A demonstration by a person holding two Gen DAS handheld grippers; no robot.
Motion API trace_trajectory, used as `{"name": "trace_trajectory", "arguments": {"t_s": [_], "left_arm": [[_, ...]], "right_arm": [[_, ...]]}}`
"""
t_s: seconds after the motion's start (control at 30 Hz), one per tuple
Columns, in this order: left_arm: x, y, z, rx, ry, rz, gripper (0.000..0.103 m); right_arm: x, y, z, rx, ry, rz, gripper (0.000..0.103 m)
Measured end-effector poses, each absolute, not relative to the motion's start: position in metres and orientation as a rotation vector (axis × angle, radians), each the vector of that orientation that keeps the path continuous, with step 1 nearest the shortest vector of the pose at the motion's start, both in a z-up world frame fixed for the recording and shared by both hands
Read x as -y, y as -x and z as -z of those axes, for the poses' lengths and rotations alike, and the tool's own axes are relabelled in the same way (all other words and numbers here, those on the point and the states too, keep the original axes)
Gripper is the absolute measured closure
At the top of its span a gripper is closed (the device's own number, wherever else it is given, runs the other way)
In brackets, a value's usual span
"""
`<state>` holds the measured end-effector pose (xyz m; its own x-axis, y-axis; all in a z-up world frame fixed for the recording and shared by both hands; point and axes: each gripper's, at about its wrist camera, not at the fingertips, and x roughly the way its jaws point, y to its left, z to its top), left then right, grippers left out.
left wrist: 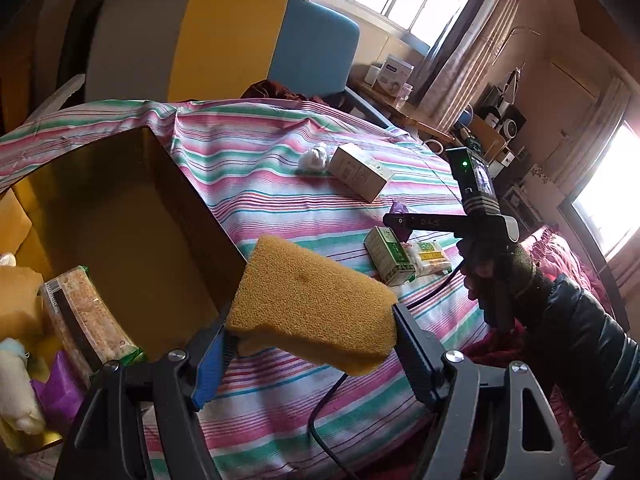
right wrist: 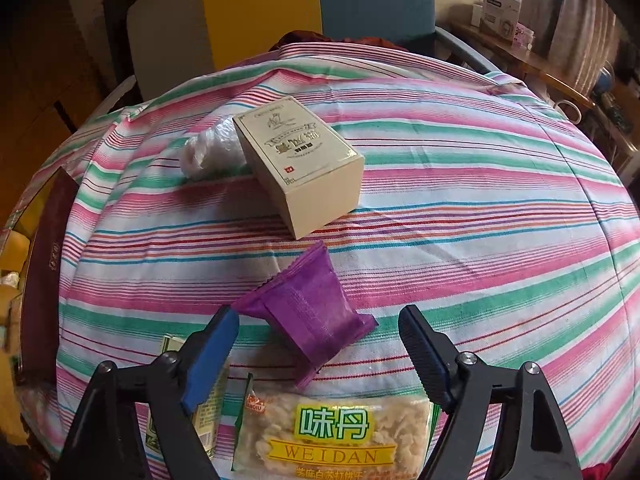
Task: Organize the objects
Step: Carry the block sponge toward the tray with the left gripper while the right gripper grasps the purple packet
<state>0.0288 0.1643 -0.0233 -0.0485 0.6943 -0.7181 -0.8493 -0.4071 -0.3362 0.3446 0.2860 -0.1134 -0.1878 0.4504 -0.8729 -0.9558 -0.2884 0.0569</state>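
Note:
My left gripper is shut on a yellow sponge, held above the striped cloth beside the gold-lined box. The box holds a cracker pack, a purple wrapper and soft items. My right gripper is open, just above a purple packet, with its jaws either side of it. A Weidan cracker pack lies below it, and a small green box sits under the left finger. A beige box and a white bag lie farther back.
The striped cloth covers a rounded table. A yellow and blue chair stands behind it. A shelf with boxes runs along the window at right. A black cable trails over the cloth near the left gripper.

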Motion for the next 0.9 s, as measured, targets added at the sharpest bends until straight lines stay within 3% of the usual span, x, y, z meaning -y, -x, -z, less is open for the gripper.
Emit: {"name": "trace_trajectory", "arguments": {"t_s": [0.2, 0.33, 0.4, 0.43, 0.47, 0.9], "left_arm": [[-0.165, -0.029, 0.023, -0.214, 1.032, -1.709, 0.027], [-0.165, -0.029, 0.022, -0.211, 1.032, -1.711, 0.027], [-0.165, -0.028, 0.02, -0.21, 1.03, -1.712, 0.027], [-0.165, -0.028, 0.019, -0.211, 1.028, -1.715, 0.027], [-0.165, -0.026, 0.018, -0.21, 1.028, -1.718, 0.027], [-0.119, 0.074, -0.005, -0.214, 1.03, -2.039, 0.027]], "right_arm": [[-0.292, -0.34, 0.117, -0.75, 0.969, -1.721, 0.024], [-0.296, -0.339, 0.12, -0.735, 1.005, -1.742, 0.031], [-0.297, -0.338, 0.123, -0.736, 1.02, -1.736, 0.043], [-0.297, -0.338, 0.124, -0.74, 1.027, -1.735, 0.065], [-0.297, -0.338, 0.125, -0.737, 1.029, -1.732, 0.068], [-0.295, -0.336, 0.124, -0.728, 1.046, -1.736, 0.069]]}}
